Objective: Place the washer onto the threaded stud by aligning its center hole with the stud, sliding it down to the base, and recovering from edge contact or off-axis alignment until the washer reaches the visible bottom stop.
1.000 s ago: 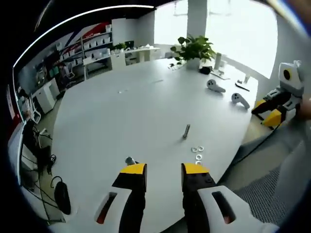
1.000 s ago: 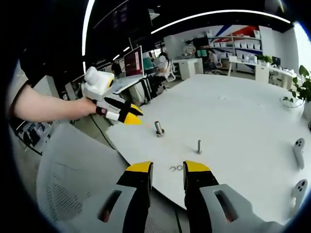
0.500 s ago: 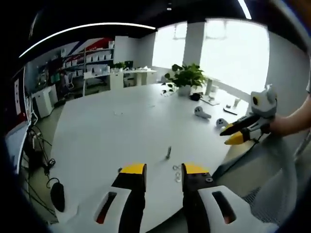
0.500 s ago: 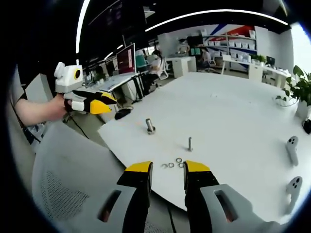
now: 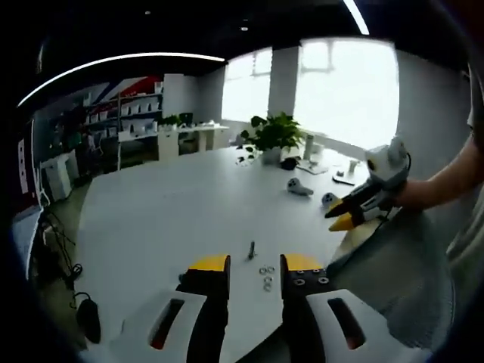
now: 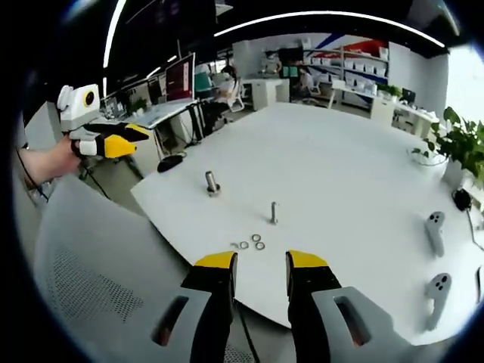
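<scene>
1. The left gripper [image 5: 255,266] and right gripper [image 6: 261,263] are held part open with nothing between the jaws, off the near table [image 6: 355,174] edge.
2. The washers [image 6: 249,243] are seen lying loose near that edge, just in front of the upright threaded stud [image 6: 274,212]; a second stud [image 6: 212,183] stands to its left.

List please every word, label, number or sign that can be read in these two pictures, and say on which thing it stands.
No text can be read in either view.
The monitor shows a red screen, too blurred to read.
The boxes on the shelves carry no legible labels at this size.
The red and blue wall graphic has no readable letters.
The hand-held grippers, washers and stud bear no visible markings.
</scene>
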Action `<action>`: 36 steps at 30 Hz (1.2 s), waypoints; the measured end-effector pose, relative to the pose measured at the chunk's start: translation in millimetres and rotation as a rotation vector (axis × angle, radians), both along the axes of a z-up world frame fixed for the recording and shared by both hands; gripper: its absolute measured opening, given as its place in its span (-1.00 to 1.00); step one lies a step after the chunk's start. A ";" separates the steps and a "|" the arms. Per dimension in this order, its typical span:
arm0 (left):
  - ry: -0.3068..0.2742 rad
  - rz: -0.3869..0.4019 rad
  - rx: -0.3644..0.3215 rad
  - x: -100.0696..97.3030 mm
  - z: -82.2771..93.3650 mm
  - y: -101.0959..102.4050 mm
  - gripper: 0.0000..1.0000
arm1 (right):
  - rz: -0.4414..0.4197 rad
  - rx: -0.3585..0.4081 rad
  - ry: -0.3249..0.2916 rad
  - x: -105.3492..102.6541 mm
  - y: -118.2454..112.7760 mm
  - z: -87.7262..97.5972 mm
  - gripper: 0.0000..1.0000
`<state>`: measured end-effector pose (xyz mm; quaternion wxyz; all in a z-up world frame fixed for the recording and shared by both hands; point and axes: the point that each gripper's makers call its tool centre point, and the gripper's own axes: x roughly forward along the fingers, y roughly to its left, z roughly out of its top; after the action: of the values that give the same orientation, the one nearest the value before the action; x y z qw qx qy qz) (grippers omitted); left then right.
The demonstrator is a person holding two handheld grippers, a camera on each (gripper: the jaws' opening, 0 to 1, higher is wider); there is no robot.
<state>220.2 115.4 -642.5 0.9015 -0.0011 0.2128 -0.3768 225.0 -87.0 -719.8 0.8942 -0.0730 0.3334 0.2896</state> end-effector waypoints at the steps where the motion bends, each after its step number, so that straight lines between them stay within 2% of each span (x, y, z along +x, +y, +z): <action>1: 0.004 -0.015 -0.002 -3.3 -0.9 0.0 -0.51 | 0.000 -0.007 0.000 0.3 -0.5 -0.7 -0.44; 4: -0.001 -0.027 0.068 -7.7 -9.5 4.5 -0.53 | -0.005 -0.031 0.009 0.2 -3.6 -3.7 -0.44; 6: -0.018 -0.018 0.035 -10.4 -4.3 5.6 -0.57 | -0.013 -0.033 0.017 -0.1 -4.9 -5.6 -0.44; 7: -0.016 -0.017 -0.009 -12.9 -2.0 3.5 -0.60 | -0.015 -0.038 0.020 -0.1 -5.7 -6.5 -0.44; 8: -0.009 -0.029 -0.012 -15.2 -3.5 2.2 -0.60 | -0.017 -0.043 0.024 -0.4 -6.3 -8.0 -0.44; 10: -0.024 -0.064 0.032 -17.2 -8.7 -1.3 -0.60 | -0.016 -0.054 0.033 -2.3 -5.2 -10.0 -0.44; 13: -0.012 -0.098 0.017 -20.6 -8.3 -9.7 -0.56 | -0.010 -0.063 0.037 -3.2 -4.6 -11.1 -0.46; 18: -0.022 -0.129 0.043 -26.9 -12.1 -13.2 -0.57 | -0.031 -0.077 0.040 -2.1 -10.1 -12.7 -0.46; 25: -0.020 -0.119 0.034 -25.5 -11.9 -8.4 -0.58 | -0.039 -0.088 0.051 -3.5 -11.0 -14.9 -0.46; 28: 0.000 -0.118 0.022 -25.6 -13.4 -8.6 -0.58 | -0.048 -0.088 0.043 -2.9 -12.5 -13.4 -0.46; 30: -0.010 -0.131 0.012 -27.0 -9.8 -11.8 -0.58 | -0.050 -0.086 0.040 -1.7 -13.2 -12.7 -0.45; 31: -0.014 -0.141 0.015 -28.5 -9.5 -13.7 -0.58 | -0.054 -0.063 0.048 -1.3 -11.6 -11.9 -0.45; 36: -0.017 -0.144 0.038 -29.1 -12.5 -13.4 -0.58 | -0.044 -0.070 0.073 -4.1 -9.7 -16.8 -0.45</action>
<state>191.1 102.0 -655.0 0.8737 0.0347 0.2118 -0.4366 220.8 -96.7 -736.7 0.8847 -0.0861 0.3770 0.2604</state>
